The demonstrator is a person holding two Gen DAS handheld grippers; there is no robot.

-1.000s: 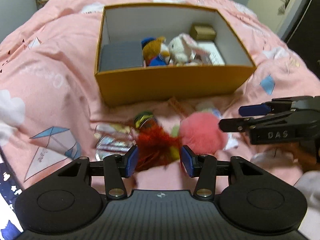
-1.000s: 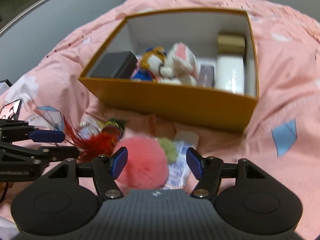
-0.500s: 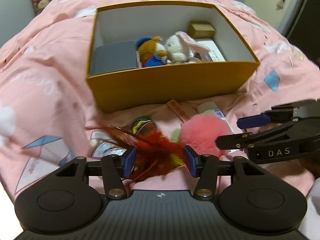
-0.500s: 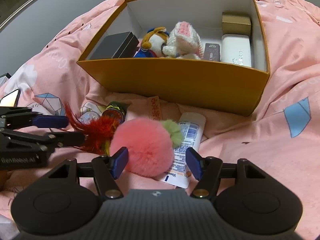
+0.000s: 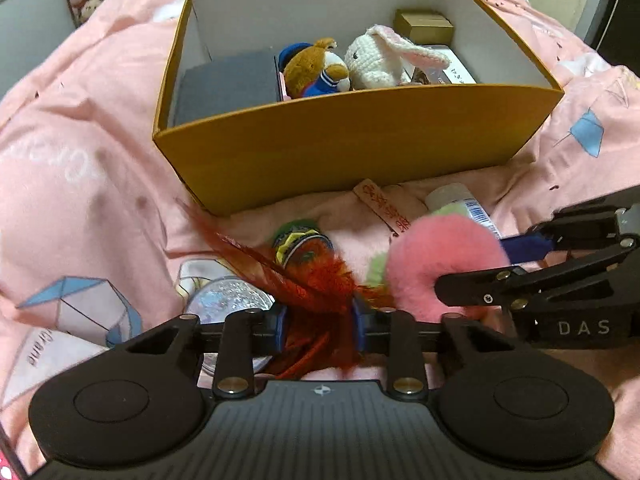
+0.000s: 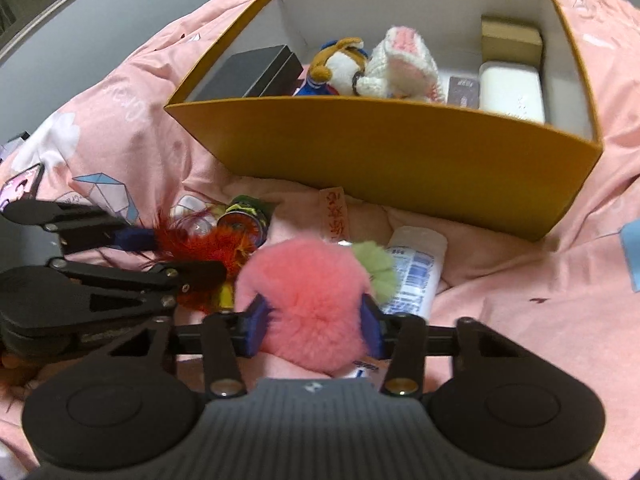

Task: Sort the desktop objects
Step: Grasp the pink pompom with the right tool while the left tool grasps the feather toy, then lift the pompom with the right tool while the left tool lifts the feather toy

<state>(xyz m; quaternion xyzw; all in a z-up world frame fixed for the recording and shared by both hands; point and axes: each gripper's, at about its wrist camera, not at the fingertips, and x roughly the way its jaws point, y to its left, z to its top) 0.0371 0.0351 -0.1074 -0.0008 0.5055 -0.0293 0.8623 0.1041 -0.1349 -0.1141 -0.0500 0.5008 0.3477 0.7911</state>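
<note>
A red feather toy (image 5: 320, 280) lies on the pink bedcover in front of the orange box (image 5: 360, 152). My left gripper (image 5: 319, 328) is closing, and its blue pads press on the feather tuft between them. Beside it to the right sits a pink fluffy pompom (image 6: 308, 296) with a green tuft. My right gripper (image 6: 313, 328) is closing too, its pads sinking into the pompom's sides. In the right wrist view the left gripper (image 6: 180, 256) comes in from the left over the feathers. The right gripper (image 5: 472, 270) shows from the side in the left wrist view.
The orange box (image 6: 380, 152) holds a bear plush (image 5: 312, 68), a white rabbit plush (image 5: 380, 64), dark boxes and small cases. On the cover lie a white tube (image 6: 416, 276), a red-lettered tag (image 6: 334, 216), a colourful tin (image 5: 300, 240) and a shiny disc (image 5: 228, 300).
Both grippers have sunk towards the bedcover. Their jaws have narrowed from wide open onto the red feather toy and the pink pompom.
</note>
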